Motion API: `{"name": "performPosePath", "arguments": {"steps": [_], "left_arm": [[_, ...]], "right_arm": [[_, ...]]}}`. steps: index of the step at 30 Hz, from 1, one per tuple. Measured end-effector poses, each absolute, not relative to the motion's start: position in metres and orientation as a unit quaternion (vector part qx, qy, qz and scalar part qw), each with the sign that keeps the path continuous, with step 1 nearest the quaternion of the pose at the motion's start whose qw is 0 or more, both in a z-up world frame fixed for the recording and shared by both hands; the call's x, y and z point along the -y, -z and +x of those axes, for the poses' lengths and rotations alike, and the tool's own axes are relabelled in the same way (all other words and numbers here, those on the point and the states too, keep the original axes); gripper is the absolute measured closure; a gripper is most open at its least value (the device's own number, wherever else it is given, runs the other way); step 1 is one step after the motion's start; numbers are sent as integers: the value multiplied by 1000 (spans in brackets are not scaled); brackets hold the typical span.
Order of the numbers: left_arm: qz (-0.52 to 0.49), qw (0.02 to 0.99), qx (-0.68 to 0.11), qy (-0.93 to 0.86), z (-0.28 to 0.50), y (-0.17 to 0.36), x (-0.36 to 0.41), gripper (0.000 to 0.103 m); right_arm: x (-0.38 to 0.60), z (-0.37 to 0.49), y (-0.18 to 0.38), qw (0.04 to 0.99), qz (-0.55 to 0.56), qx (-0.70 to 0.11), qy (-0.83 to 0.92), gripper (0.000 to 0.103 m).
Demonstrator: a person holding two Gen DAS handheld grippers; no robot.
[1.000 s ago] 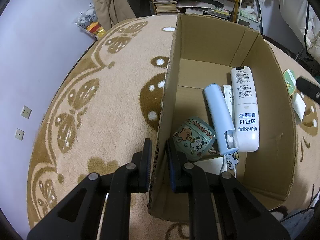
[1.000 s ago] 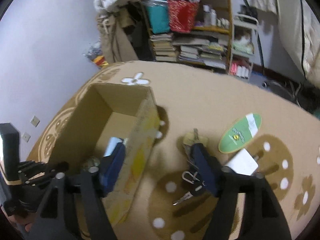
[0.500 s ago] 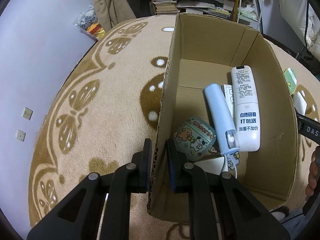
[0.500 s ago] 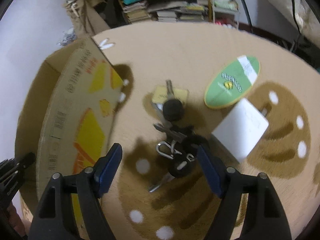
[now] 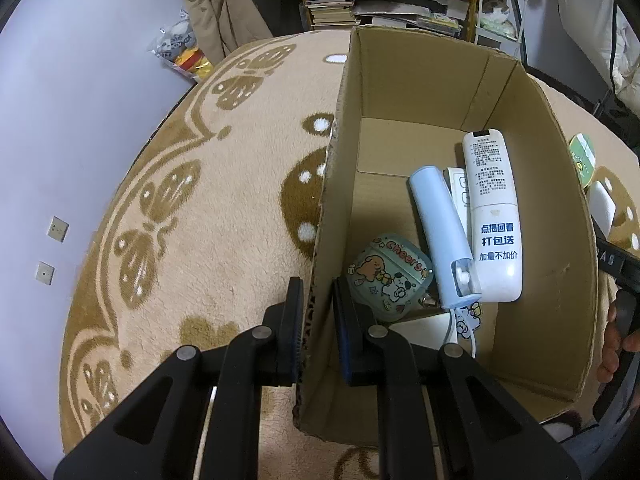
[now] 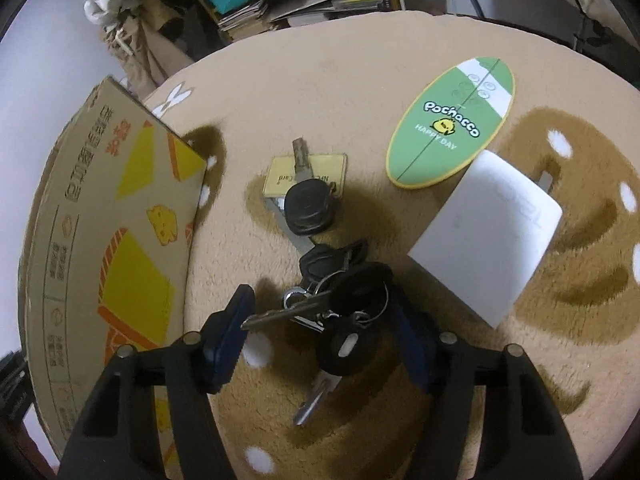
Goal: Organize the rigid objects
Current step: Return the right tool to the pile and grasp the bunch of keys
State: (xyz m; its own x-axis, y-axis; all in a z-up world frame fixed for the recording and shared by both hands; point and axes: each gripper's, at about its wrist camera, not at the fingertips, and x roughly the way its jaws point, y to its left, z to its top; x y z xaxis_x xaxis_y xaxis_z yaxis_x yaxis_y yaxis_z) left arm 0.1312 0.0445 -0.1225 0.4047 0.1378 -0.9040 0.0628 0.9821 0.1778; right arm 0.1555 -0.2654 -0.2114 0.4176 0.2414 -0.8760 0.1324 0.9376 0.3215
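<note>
Left gripper (image 5: 316, 330): clamped on the brown cardboard box (image 5: 532, 184) wall.
Right gripper (image 6: 320, 334): jaws closing, straddling the bunch of black-headed metal keys (image 6: 340, 304).
Keys: stiff, loose, jangly; best gripped at the ring.

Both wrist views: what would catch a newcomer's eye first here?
The bunch of keys on the rug, lying between the open fingers of the right gripper, which have just been closing. Then the cardboard box, its wall clamped by the left gripper, with a white remote and a blue tube inside.
</note>
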Motion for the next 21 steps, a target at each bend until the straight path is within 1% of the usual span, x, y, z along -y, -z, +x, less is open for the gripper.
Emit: {"name": "performPosePath", "arguments": {"steps": [5,7,9,10,11,12,14,18,20,21], "left_arm": [[94,833,-544,-23,131,123,-44,88],[97,833,-544,-23,131,124,-43,88],[98,833,-543,-23,131,124,-42,88],[98,833,-543,-23,131,124,-42,88],[97,834,-543,-23,130,124,-42,88],[96,834,-543,-23,130,124,-43,88],[95,834,-543,-22,131,125,-41,88],[96,834,-543,-22,131,126,-41,88],[96,834,-543,-22,131,125,-41,88],[96,835,-542,-22,131,126,-41,88]], "right_arm": [[252,156,216,829,124,-544,-19,30],[241,157,215,832,91,-548,-3,32],[237,155,216,837,77,-542,4,35],[239,153,215,839,78,-538,8,46],[240,151,214,842,76,-534,20,62],[241,149,211,844,78,-529,30,69],[242,148,206,846,88,-525,27,76],[246,146,202,848,112,-517,10,78],[252,143,192,849,146,-508,-16,84],[248,145,186,850,155,-504,-20,84]]}}
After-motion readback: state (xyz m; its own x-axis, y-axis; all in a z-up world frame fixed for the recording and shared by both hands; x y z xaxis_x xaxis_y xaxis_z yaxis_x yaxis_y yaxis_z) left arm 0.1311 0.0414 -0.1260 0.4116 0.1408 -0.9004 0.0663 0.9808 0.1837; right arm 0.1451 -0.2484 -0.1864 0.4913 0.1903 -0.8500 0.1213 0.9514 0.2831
